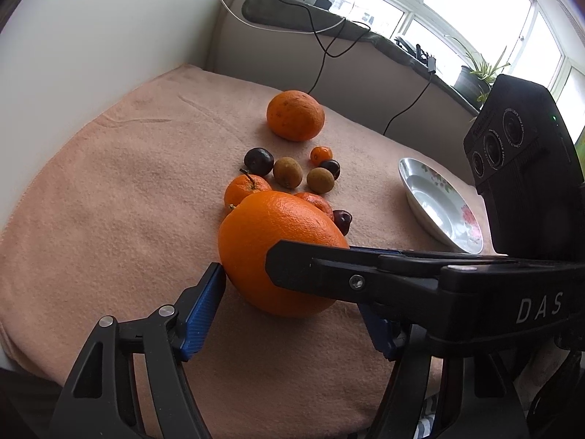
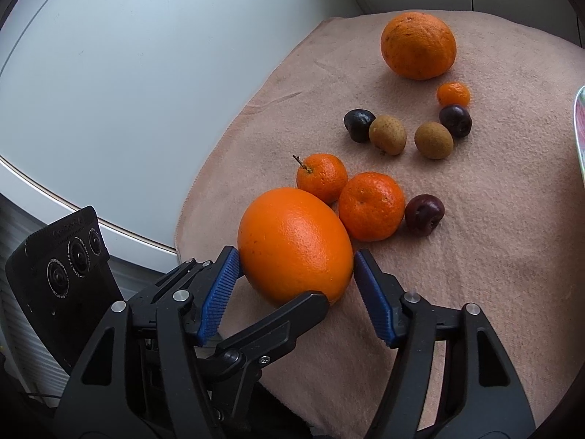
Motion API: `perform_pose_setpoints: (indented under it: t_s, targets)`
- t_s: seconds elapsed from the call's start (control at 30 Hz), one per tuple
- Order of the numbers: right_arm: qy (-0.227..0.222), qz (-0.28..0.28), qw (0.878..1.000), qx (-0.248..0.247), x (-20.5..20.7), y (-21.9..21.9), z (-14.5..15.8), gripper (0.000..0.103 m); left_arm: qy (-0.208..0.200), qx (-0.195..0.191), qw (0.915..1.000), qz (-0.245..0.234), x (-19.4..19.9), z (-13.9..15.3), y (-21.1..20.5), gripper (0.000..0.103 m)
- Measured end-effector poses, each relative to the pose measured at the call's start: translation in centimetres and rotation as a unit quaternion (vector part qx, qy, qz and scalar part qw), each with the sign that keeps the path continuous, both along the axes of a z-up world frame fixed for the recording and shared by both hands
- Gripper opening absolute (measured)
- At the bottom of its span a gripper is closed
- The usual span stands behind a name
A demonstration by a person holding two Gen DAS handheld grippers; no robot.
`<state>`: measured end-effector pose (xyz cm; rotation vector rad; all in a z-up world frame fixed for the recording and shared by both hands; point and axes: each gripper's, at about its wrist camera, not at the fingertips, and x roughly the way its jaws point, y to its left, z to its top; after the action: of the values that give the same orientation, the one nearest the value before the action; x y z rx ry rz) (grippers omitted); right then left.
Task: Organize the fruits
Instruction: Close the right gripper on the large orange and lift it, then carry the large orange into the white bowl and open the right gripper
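Observation:
A big smooth orange [image 1: 272, 252] [image 2: 294, 248] rests on the peach towel [image 1: 109, 201] [image 2: 475, 256]. Both grippers straddle it. My left gripper [image 1: 292, 300] has its blue pads [image 1: 204, 311] at the orange's sides; the right gripper's finger crosses in front. My right gripper [image 2: 296, 285] has its blue pads [image 2: 219, 292] touching or nearly touching the orange's flanks. Behind lie two mandarins [image 2: 371, 205] [image 2: 321, 175], a second large orange [image 1: 295, 115] [image 2: 418, 45], a tiny orange fruit [image 2: 453, 94], two brown longans [image 2: 387, 134] [image 2: 434, 140] and three dark cherries [image 2: 424, 214].
A white flowered plate [image 1: 435, 205] stands on the towel at the right; its rim shows in the right wrist view [image 2: 579, 128]. A white table edge [image 2: 91, 109] lies to the left. A windowsill with cables and a plant [image 1: 475, 73] runs behind.

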<state>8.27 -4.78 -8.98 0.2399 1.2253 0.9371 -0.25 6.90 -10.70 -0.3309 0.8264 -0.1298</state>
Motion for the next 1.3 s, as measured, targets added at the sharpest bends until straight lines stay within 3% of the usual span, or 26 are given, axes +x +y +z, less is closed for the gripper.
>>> perform_pose_setpoints:
  t_s: [0.43,1.3]
  targets:
    - [-0.031,-0.026,0.999,0.013,-0.4,-3.3,2.6,0.068,-0.030,0.012,0.9992,-0.024,0.4,2.1,-2.4,0.070]
    - [-0.056,-0.155,0.986,-0.005,0.7,-16.9,5.2,0.068,-0.054,0.004,0.9872,-0.150,4.5,3.7,-13.0,0.070]
